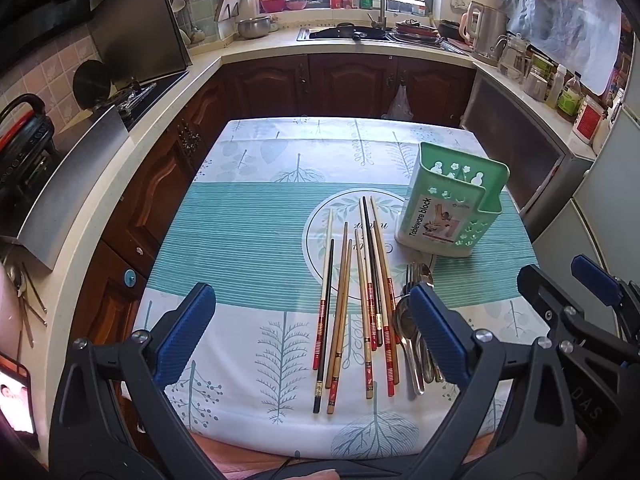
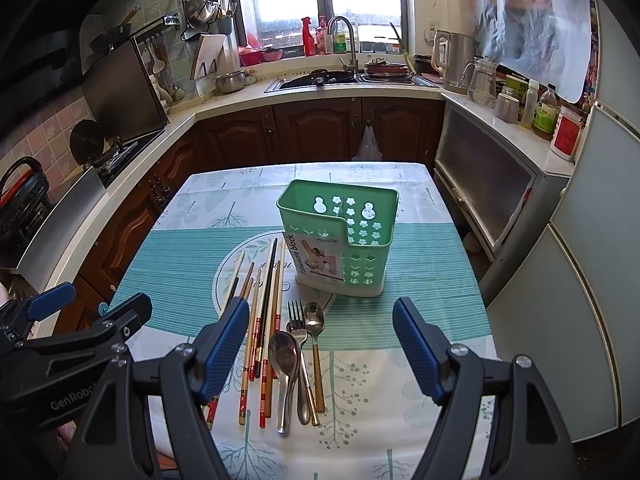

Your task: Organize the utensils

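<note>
Chopsticks (image 1: 352,304), fork (image 2: 297,322), spoons (image 2: 285,354) at frame middle by green holder (image 2: 340,240) for easy loading; left gripper (image 1: 312,336), right gripper (image 2: 320,344) both spread wide, empty.

far: bright window (image 2: 326,0) over sink (image 2: 320,78) and faucet (image 2: 346,46) | left: pink tiled wall (image 1: 60,76), stove (image 2: 120,152) | below: dark wood cabinets (image 2: 320,128) | right: pale fridge (image 2: 580,280), kettle (image 2: 456,60) | near: leaf-print cloth on tabletop (image 2: 400,380)

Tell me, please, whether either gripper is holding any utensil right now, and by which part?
Nothing is held. The left gripper and right gripper are both open above the table, and the chopsticks lie loose.
</note>
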The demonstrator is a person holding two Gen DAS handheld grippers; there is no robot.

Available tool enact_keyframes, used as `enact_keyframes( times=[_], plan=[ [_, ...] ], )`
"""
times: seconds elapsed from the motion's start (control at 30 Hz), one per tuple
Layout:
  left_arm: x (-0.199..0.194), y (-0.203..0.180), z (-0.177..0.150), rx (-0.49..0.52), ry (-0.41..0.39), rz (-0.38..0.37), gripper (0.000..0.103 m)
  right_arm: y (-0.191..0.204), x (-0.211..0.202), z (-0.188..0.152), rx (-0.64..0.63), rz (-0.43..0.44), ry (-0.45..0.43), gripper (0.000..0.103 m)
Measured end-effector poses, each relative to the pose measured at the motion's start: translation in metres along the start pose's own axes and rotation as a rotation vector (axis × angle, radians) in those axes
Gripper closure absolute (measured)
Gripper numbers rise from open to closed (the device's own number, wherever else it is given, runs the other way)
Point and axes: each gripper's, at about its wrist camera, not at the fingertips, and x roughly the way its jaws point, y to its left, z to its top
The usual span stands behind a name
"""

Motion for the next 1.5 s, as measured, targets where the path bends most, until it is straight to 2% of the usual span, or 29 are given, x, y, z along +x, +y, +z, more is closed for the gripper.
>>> enact_keyframes(
  times=[0.4, 0.6, 0.77, 0.87, 1.13, 1.23, 1.3, 1.43, 1.5],
  plan=[
    [0.0, 0.006, 0.016, 0.038, -0.047, -0.026, 0.006, 0.005, -0.001, 0.001, -0.011, -0.011, -0.009, 0.028],
    [0.014, 0.017, 0.026, 0.018, -0.007, -0.058, 0.006, 0.006, 0.001, 0.014, -0.013, -0.019, 0.0, 0.028],
    [0.025, 0.025, 0.028, 0.011, 0.006, -0.055, 0.006, 0.007, 0.009, 0.022, -0.013, -0.006, 0.017, 0.028],
    [0.034, 0.03, 0.028, -0.001, 0.025, -0.093, 0.006, 0.006, 0.019, 0.025, -0.014, 0.003, 0.041, 0.028],
    [0.082, 0.037, 0.021, -0.008, 0.142, -0.115, 0.007, 0.008, 0.041, 0.027, -0.014, 0.029, 0.102, 0.028],
    [0.105, 0.043, 0.016, -0.016, 0.194, -0.128, 0.02, 0.009, 0.052, 0.026, -0.02, 0.045, 0.131, 0.028],
    [0.124, 0.048, 0.011, -0.037, 0.252, -0.155, 0.034, 0.011, 0.061, 0.025, -0.026, 0.063, 0.16, 0.028],
    [0.159, 0.058, -0.002, -0.094, 0.361, -0.228, 0.046, 0.013, 0.081, 0.02, -0.028, 0.088, 0.216, 0.03],
    [0.171, 0.06, -0.009, -0.108, 0.384, -0.253, 0.05, 0.012, 0.092, 0.017, -0.017, 0.103, 0.25, 0.035]
  ],
)
